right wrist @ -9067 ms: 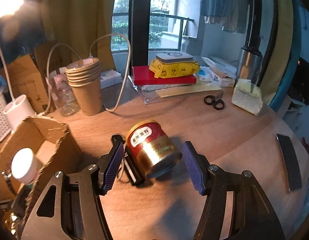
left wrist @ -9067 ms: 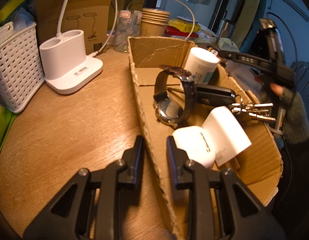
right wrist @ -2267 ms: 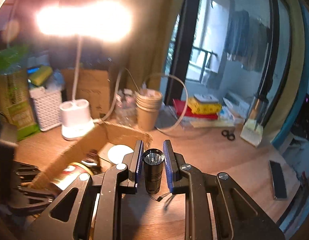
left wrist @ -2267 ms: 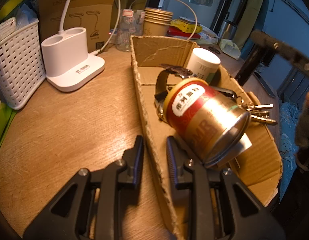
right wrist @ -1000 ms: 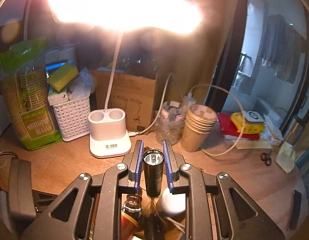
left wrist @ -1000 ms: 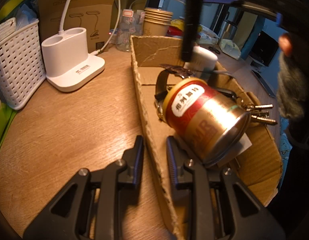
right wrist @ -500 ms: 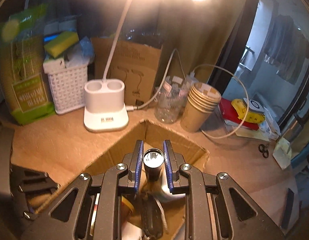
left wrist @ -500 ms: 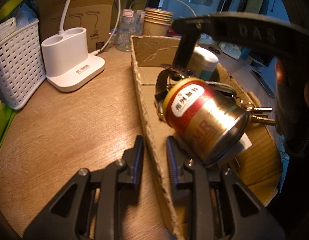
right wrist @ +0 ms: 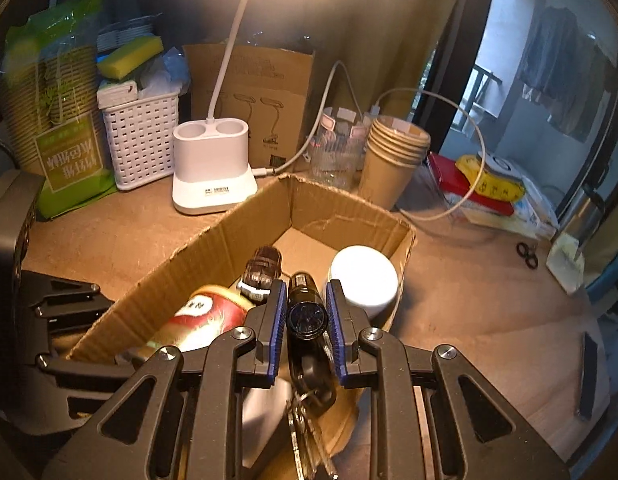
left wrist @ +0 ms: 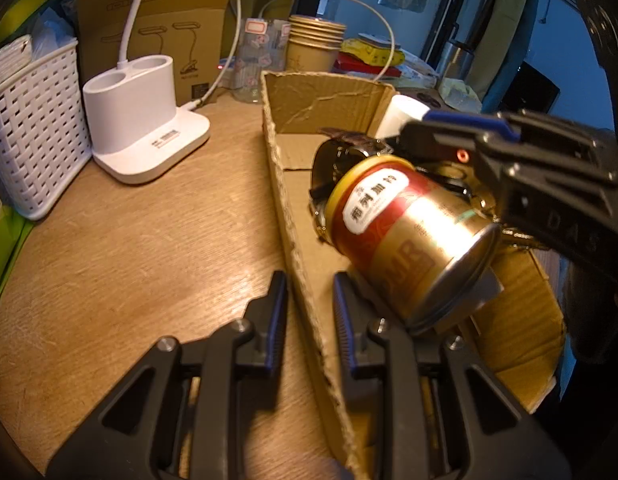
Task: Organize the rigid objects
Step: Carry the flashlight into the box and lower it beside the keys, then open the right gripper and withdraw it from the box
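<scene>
The left gripper (left wrist: 309, 312) points steeply downward, its fingers (left wrist: 276, 312) drawn close on either side of a cardboard wall. The right gripper (right wrist: 306, 316) (also tilted downward) has its blue-padded fingers (right wrist: 278, 316) clamped tight on a small black flashlight (right wrist: 306, 312).

The left gripper (left wrist: 309, 312) pinches the cardboard box (left wrist: 297, 248) wall at lower centre; a red-gold can (left wrist: 405, 236) lies tilted inside, the right gripper (left wrist: 509, 160) reaching in from the right edge
</scene>
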Available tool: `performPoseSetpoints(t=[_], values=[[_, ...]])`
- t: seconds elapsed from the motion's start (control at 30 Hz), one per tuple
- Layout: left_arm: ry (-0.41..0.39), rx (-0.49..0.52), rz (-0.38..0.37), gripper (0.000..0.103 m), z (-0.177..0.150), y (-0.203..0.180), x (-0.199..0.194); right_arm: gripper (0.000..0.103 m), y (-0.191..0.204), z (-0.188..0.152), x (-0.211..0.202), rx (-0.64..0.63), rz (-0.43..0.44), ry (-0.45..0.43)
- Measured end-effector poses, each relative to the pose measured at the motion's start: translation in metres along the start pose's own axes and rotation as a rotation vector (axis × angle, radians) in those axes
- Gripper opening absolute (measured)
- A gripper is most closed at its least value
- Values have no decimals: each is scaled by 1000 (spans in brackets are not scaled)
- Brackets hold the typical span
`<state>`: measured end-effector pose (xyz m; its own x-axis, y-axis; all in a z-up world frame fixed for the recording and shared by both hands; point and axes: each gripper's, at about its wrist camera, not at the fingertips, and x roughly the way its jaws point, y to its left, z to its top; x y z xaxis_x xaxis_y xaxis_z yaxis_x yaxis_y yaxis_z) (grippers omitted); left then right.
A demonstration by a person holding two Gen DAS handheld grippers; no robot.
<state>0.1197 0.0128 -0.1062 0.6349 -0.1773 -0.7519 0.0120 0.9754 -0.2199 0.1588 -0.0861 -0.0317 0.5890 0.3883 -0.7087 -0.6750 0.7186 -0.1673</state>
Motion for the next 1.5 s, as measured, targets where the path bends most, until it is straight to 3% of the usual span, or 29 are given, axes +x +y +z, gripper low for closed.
performPoseSetpoints(t=[0.47, 0.7, 0.97, 1.33, 1.5], values=[[0, 0, 1, 25, 0, 0, 0, 22, -5, -16, -10, 45, 11, 4], [-1, 0, 3, 25, 0, 1, 0, 31, -6, -30, -15, 77, 6, 26], [-1, 1, 4, 25, 0, 1, -1, 31, 2, -44, -29, 79, 4, 28], [-2, 5, 10, 25, 1, 1, -2, 32, 5, -53, -49, 118, -3, -7], [-9, 5, 15, 25, 0, 1, -6, 40, 2, -53, -63, 161, -13, -40]])
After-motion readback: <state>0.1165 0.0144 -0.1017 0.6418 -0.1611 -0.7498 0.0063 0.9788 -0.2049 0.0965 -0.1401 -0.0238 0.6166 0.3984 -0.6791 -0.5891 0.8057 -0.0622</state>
